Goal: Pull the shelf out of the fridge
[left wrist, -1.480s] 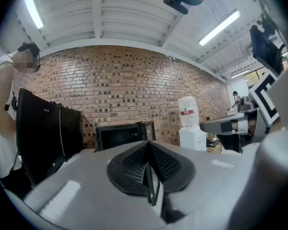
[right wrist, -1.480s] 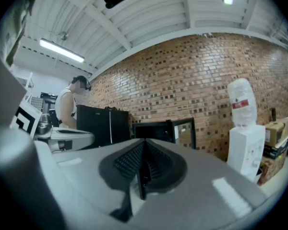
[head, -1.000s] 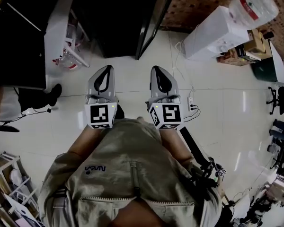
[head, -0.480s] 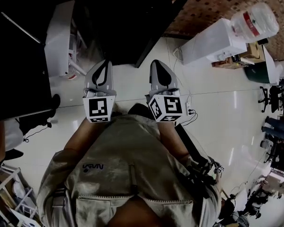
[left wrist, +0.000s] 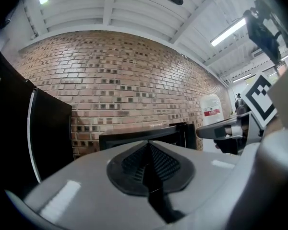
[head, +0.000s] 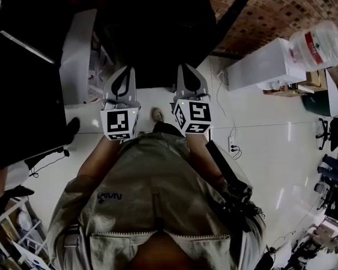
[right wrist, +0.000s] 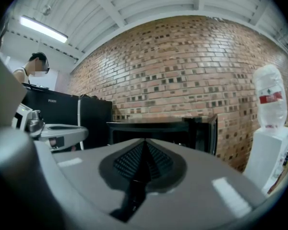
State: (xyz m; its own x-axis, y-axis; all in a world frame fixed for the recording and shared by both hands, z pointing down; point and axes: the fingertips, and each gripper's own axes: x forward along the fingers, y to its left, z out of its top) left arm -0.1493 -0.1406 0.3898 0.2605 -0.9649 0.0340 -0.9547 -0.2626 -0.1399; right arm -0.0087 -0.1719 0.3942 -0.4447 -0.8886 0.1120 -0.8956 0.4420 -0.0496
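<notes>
Fridge (head: 158,32): one low black cabinet against the brick wall (right wrist: 182,66), straight ahead of both grippers; its inside is too dark to read.
Shelf: cannot be told apart in that dark interior (no view shows it).
Fridge door (head: 230,13): one, swung open toward the right.
Left gripper (head: 123,71): jaws together with nothing between them; it points at the fridge front and is clear of it.
Right gripper (head: 187,67): jaws pressed together, empty; it is beside the left one and aimed the same way.
Marker cubes: two, one on each gripper.
In between: pale floor tiles (head: 270,145), and one shoe tip (head: 156,115) showing between the two grippers.
Left side: one tall black cabinet (head: 22,94), with a white panel (head: 79,55) between it and the fridge.
Right side: one white water dispenser (head: 259,66) carrying one bottle (head: 318,41); one power strip (head: 232,147) lies on the floor near it.
Background: one person (right wrist: 31,71) beyond the tall black cabinet, seen in the right gripper view.
</notes>
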